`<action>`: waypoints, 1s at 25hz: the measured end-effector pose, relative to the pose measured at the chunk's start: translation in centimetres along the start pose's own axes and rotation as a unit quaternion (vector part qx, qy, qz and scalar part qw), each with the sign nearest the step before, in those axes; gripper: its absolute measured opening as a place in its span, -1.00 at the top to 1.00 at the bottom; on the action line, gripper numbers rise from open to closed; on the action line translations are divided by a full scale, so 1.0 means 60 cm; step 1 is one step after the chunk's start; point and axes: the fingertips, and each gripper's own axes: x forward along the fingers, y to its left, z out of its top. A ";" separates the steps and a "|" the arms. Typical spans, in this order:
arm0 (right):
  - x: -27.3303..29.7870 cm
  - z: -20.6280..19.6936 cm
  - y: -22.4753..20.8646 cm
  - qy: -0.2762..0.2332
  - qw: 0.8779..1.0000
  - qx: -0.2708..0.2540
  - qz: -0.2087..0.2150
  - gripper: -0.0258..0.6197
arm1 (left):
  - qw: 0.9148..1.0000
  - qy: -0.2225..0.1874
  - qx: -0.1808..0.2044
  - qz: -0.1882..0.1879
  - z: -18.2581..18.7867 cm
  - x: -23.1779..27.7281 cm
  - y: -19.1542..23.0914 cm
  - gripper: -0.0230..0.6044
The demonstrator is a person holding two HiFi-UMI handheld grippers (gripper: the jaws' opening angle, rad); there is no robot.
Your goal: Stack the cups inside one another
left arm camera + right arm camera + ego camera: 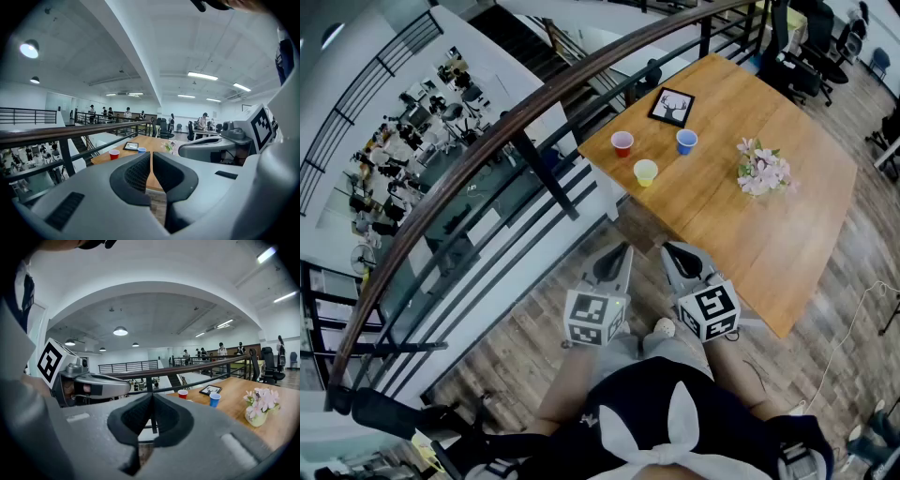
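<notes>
Three cups stand apart on the wooden table (787, 234): a red cup (622, 142), a blue cup (685, 141) and a yellow cup (645, 172). Both grippers hang side by side close to the person's body, short of the table's near corner and well away from the cups. My left gripper (619, 250) is shut with nothing between its jaws, and so is my right gripper (674, 250). The left gripper view shows the red cup (114, 154) and blue cup (141, 150) far beyond the shut jaws. From the right gripper view I see the red cup (183, 393) and blue cup (214, 400).
A framed picture (671, 106) lies at the table's far corner and a small vase of pink flowers (762, 170) stands to the right of the cups. A dark railing (516, 141) runs along the table's left side above an open drop. Office chairs (811, 47) stand behind the table.
</notes>
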 end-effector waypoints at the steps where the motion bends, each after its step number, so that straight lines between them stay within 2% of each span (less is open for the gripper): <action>1: -0.001 -0.001 -0.004 -0.003 1.000 0.000 0.001 0.92 | 1.000 0.000 0.000 -0.001 0.000 0.005 -0.003 0.82; 7: -0.004 -0.007 -0.023 -0.011 1.000 0.000 0.014 0.92 | 1.000 0.002 -0.002 0.008 -0.002 0.028 -0.015 0.82; 8: -0.005 -0.011 -0.025 -0.008 1.000 0.001 0.020 0.91 | 1.000 0.001 -0.003 0.010 -0.003 0.030 -0.017 0.82; 10: -0.007 -0.021 -0.028 -0.001 1.000 -0.002 0.028 0.71 | 1.000 0.000 0.000 0.013 -0.005 0.035 -0.023 0.82; 14: -0.013 -0.033 -0.039 0.000 0.999 -0.016 0.035 0.70 | 0.999 -0.001 0.004 0.033 -0.014 0.036 -0.024 0.82; 16: -0.015 -0.038 -0.046 0.003 0.999 -0.016 0.035 0.60 | 0.999 -0.002 -0.005 0.040 -0.017 0.034 -0.024 0.82; 25: -0.007 -0.039 -0.078 0.008 0.999 -0.026 0.038 0.53 | 0.998 0.009 -0.009 0.054 -0.023 0.058 -0.018 0.82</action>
